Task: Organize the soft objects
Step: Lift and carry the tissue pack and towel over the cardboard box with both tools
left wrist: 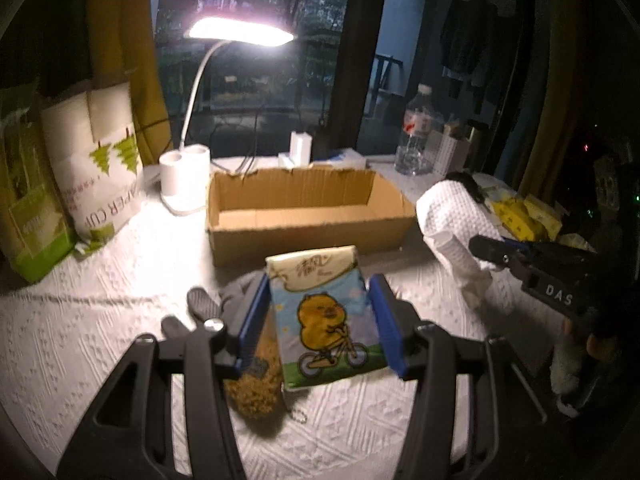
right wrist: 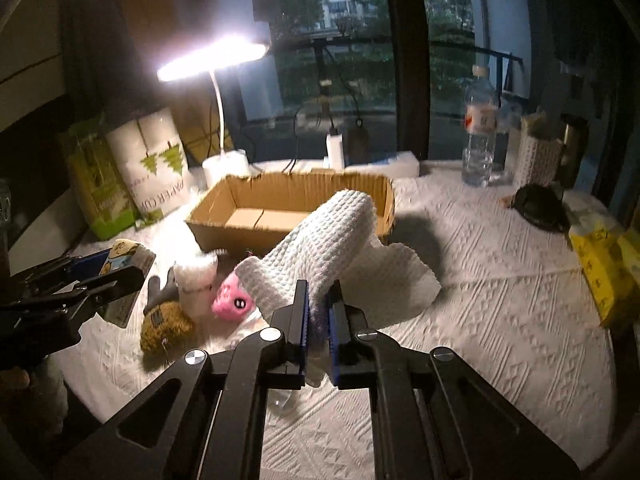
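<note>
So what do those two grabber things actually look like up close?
The left gripper and right gripper match: black angular linkage arms with triangular cut-outs, silver screw heads at the pivots, and flat blue pads lining the jaws. White letters "DAS" mark the right gripper's side. No cables show.

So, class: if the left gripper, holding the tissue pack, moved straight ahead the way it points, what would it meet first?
Probably the near wall of the open cardboard box, directly beyond the tissue pack held in the left gripper. Depth is uncertain; a raised gripper might clear the wall.
</note>
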Available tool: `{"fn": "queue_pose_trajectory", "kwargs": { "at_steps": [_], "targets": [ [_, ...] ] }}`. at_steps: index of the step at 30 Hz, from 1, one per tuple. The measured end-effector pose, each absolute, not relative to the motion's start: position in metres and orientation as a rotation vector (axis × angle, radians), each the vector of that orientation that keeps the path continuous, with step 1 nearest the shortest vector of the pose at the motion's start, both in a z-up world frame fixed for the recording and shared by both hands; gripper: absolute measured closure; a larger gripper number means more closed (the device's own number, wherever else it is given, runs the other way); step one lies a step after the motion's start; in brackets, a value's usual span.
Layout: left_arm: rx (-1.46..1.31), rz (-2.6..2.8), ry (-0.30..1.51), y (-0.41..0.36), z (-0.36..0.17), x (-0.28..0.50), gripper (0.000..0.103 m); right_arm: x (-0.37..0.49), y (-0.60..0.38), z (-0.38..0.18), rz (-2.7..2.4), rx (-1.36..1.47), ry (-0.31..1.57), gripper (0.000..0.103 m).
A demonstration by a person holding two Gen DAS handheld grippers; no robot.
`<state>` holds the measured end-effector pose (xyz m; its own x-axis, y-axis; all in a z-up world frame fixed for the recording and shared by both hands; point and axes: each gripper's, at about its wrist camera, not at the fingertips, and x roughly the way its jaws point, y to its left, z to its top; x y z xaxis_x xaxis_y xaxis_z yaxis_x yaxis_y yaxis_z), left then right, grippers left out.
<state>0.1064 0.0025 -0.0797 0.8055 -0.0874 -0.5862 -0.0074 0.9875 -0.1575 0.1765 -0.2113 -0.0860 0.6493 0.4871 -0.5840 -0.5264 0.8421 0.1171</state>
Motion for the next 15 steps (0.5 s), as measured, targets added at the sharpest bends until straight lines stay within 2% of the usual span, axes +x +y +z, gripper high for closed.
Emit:
{"fn": "queue_pose_trajectory", "kwargs": {
  "at_steps": [15],
  "targets": [
    [-0.152, -0.051, 0.531, 0.01, -0.044, 0.153, 0.051, 0.215, -0.205, -0.052, 0.607, -0.082, 0.561, 0.094]
  ]
}}
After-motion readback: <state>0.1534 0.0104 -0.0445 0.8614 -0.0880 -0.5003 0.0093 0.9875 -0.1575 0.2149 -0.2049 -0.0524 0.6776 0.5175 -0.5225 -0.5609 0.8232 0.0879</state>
